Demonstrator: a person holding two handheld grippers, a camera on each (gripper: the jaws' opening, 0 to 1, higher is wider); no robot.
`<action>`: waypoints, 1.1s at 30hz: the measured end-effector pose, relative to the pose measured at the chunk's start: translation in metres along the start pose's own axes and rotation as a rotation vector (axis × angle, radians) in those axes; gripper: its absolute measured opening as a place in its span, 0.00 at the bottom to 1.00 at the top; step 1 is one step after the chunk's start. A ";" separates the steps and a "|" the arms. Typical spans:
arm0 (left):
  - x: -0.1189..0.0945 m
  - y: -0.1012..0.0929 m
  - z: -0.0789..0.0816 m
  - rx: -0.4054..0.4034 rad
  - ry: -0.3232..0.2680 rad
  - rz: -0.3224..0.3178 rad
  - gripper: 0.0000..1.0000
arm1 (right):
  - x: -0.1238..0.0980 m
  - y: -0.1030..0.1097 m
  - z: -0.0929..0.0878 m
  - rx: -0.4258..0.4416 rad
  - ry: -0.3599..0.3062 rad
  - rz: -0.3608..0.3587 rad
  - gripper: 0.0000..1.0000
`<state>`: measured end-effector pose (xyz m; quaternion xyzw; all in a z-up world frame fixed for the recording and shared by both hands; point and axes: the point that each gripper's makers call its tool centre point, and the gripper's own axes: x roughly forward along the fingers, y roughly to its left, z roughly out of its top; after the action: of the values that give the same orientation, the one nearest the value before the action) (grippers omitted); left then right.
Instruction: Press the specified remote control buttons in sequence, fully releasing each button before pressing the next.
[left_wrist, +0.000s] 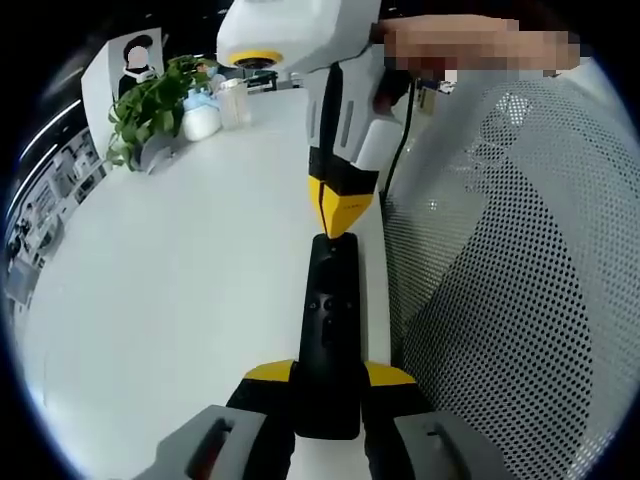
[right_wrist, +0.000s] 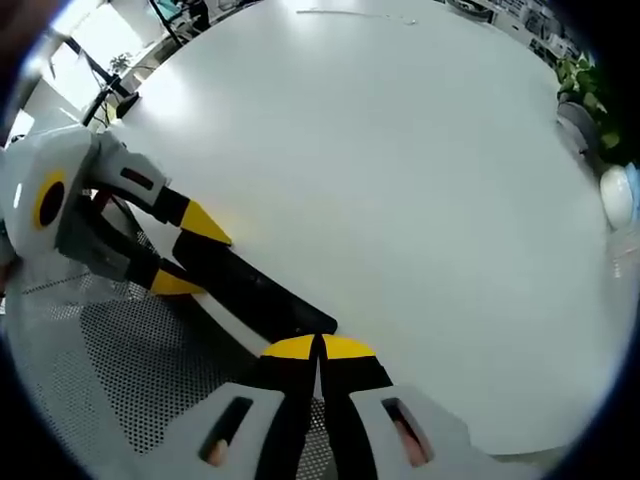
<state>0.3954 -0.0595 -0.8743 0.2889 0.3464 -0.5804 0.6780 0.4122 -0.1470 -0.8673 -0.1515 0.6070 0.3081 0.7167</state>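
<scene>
Left gripper (left_wrist: 328, 385) pinches slim black plastic remote control (left_wrist: 330, 330); right gripper (right_wrist: 318, 350), jaws pressed together, touches its far end.

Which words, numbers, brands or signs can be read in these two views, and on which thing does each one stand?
No text can be read in either view.
Remote control: its buttons carry small marks, too small to read.
White card behind the plant: a dark figure drawn on it, with no legible words.
Left tongs and right tongs: yellow tips, no lettering visible.
</scene>
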 end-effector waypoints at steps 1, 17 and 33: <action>0.000 0.000 0.000 -0.001 0.000 0.000 0.24 | 0.000 0.000 0.000 -0.005 -0.002 -0.001 0.00; 0.000 0.000 0.000 -0.022 0.005 0.006 0.25 | 0.002 0.004 0.001 -0.340 0.002 -0.068 0.00; -0.001 -0.002 0.000 -0.049 -0.013 -0.025 0.24 | 0.001 0.001 0.002 -0.310 -0.025 -0.061 0.00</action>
<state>0.3929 -0.0595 -0.8736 0.2639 0.3596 -0.5821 0.6799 0.4130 -0.1446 -0.8677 -0.2747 0.5383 0.3778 0.7014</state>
